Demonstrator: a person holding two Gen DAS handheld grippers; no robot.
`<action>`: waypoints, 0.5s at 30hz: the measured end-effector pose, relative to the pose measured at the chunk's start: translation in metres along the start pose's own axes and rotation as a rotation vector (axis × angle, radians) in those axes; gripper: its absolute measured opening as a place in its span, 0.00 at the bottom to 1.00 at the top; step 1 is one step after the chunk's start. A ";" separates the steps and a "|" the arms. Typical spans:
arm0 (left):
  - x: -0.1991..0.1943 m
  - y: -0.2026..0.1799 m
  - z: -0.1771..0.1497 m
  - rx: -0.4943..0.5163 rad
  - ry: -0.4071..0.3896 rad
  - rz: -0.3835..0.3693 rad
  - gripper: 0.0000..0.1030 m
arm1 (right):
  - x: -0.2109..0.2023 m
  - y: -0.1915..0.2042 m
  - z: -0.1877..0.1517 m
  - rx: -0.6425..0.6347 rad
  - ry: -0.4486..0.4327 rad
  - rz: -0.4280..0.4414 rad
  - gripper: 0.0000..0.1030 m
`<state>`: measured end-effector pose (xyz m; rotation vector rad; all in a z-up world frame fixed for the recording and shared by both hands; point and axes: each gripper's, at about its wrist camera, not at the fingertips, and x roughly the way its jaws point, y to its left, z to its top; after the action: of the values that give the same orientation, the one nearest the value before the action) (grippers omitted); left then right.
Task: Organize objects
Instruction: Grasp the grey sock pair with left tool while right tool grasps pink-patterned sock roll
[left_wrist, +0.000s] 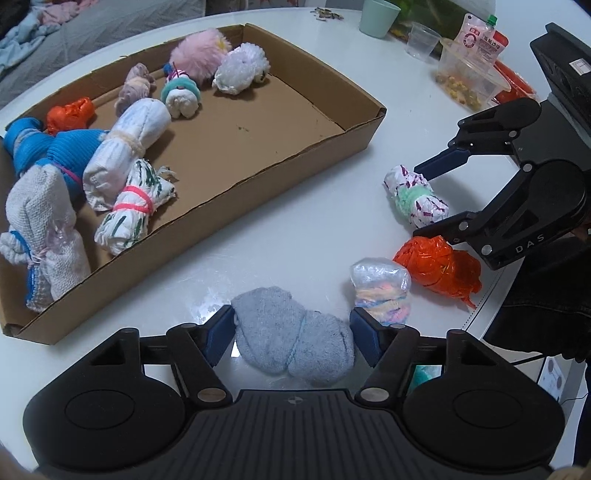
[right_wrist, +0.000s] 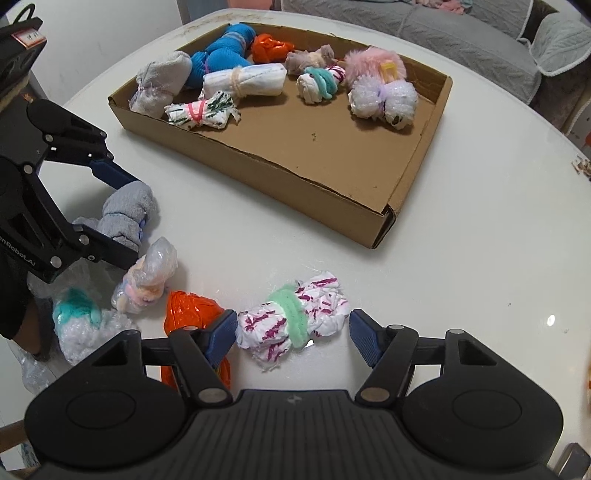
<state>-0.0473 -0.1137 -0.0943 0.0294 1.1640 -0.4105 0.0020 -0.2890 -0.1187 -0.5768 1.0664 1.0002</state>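
Note:
A shallow cardboard tray (left_wrist: 258, 177) (right_wrist: 406, 192) on the white table holds several tied cloth and plastic bundles. My left gripper (left_wrist: 291, 332) is open around a grey sock bundle (left_wrist: 291, 332) (right_wrist: 127, 212) lying on the table. My right gripper (right_wrist: 291, 334) (left_wrist: 421, 201) is open around a white bundle with purple marks and a green band (right_wrist: 291, 317) (left_wrist: 415, 195). An orange plastic bundle (left_wrist: 437, 269) (right_wrist: 188, 310) and a clear bag with pastel yarn (left_wrist: 380, 288) (right_wrist: 147, 275) lie between them.
A clear bag with teal stuffing (right_wrist: 79, 319) lies at the table's near left edge. A mint cup (left_wrist: 378, 16), a clear cup (left_wrist: 423, 38), a snack tub (left_wrist: 469, 77) and a drink pouch (left_wrist: 480, 37) stand at the far right. A grey sofa (right_wrist: 443, 33) lies beyond.

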 end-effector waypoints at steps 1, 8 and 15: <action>0.000 0.000 0.000 -0.002 -0.001 0.001 0.71 | 0.001 0.000 0.000 -0.002 0.003 0.001 0.62; -0.003 0.001 0.002 -0.012 -0.015 0.006 0.65 | 0.004 0.000 0.002 0.001 0.012 0.013 0.48; -0.015 0.009 0.007 -0.038 -0.047 0.013 0.65 | -0.007 -0.009 0.005 0.049 -0.021 0.021 0.41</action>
<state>-0.0432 -0.1024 -0.0797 -0.0061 1.1241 -0.3756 0.0108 -0.2920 -0.1112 -0.5151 1.0771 0.9941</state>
